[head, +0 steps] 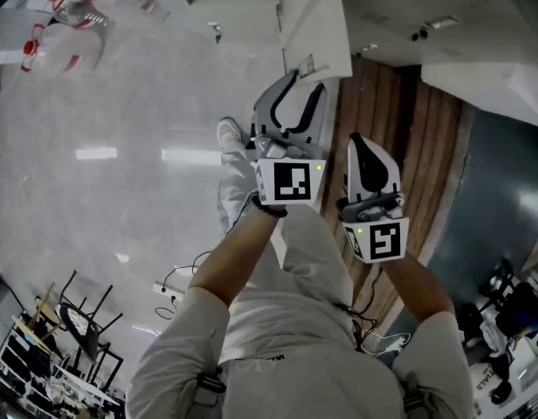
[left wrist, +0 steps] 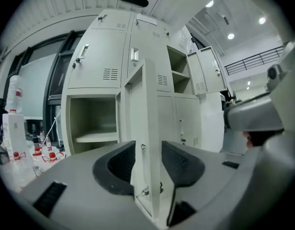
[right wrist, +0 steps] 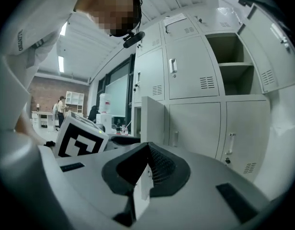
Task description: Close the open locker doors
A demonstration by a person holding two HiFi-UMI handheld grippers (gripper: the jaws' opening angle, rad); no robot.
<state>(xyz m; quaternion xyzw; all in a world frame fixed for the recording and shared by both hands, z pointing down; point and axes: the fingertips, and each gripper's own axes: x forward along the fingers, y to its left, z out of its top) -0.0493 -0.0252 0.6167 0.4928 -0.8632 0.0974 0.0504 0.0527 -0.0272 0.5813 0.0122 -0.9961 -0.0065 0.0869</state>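
Observation:
The grey lockers (left wrist: 114, 51) stand ahead of me. One lower door (left wrist: 147, 123) swings out edge-on, beside its bare compartment (left wrist: 92, 121). My left gripper (left wrist: 147, 150) is open, and that door's edge lies in line between its jaws; I cannot tell whether they touch it. In the head view the left gripper (head: 308, 81) points at the door's top (head: 317, 24). My right gripper (head: 361, 147) is shut on nothing, just right of the left one. From the right gripper (right wrist: 147, 147) I see the same door (right wrist: 154, 119) and an upper open locker (right wrist: 229, 63) with its door (right wrist: 274, 47).
Bottles with red caps (left wrist: 42, 155) and a water jug (left wrist: 13, 95) stand left of the lockers. The upper open door (left wrist: 205, 71) juts out at the right. Chairs (head: 86, 312) and cables (head: 177, 291) sit behind me. A person (right wrist: 61, 107) stands far off.

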